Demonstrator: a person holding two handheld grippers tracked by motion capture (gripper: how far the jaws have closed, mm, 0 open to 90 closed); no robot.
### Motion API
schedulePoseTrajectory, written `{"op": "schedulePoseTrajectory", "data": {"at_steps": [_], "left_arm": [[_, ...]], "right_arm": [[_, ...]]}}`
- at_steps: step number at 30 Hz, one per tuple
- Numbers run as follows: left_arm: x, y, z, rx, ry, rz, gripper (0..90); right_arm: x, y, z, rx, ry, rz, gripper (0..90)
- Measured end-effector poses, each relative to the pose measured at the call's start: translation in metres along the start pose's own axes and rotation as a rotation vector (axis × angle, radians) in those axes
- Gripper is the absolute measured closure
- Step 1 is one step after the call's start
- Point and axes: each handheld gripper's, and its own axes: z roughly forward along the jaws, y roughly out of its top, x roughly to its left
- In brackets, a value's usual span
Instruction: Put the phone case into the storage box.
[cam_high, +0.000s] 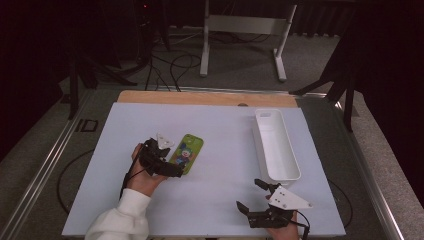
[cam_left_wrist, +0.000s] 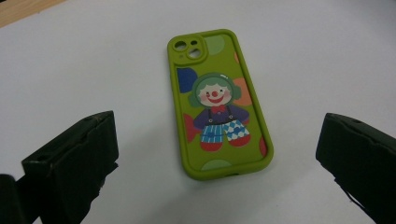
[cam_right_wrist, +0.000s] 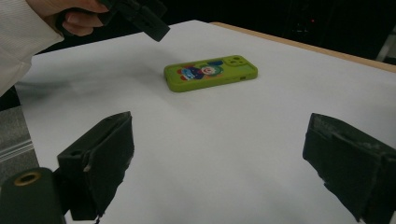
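Right gripper (cam_high: 248, 197) nearest, at the near edge of the white table (cam_high: 220, 200), jaws spread wide, nothing between them. Well apart from the phone case (cam_high: 186, 153), to its near right.

Left gripper (cam_high: 170, 170) just beside the near end of the phone case, jaws released and gaping to either side of it, not touching. In the left gripper view the case (cam_left_wrist: 219, 105) lies flat, clown picture up, camera cutout at the far end.

White tray (cam_high: 295, 167) well to the right of the case, long and narrow, appears empty.

Handling, as judged: green case looks like soft rubbery silicone, light, thin-walled, likely to flex if squeezed hard. Grippy rather than slippery. Lies low on the table, so little edge to catch. Best hold probably across the two long sides near the middle, jaws lowered close to the table.

Hard to tell: whether a phone sits inside the case; the underside is hidden. Right gripper partly cut off by the bottom of the high view
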Motion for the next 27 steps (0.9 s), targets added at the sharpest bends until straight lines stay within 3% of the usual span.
{"op": "schedulePoseTrajectory", "data": {"at_steps": [27], "left_arm": [[-0.001,0.01,0.028,0.114,-0.019,-0.018,0.0]], "right_arm": [[0.0,0.0,0.0,0.003,-0.002,-0.001,9.0]]}}
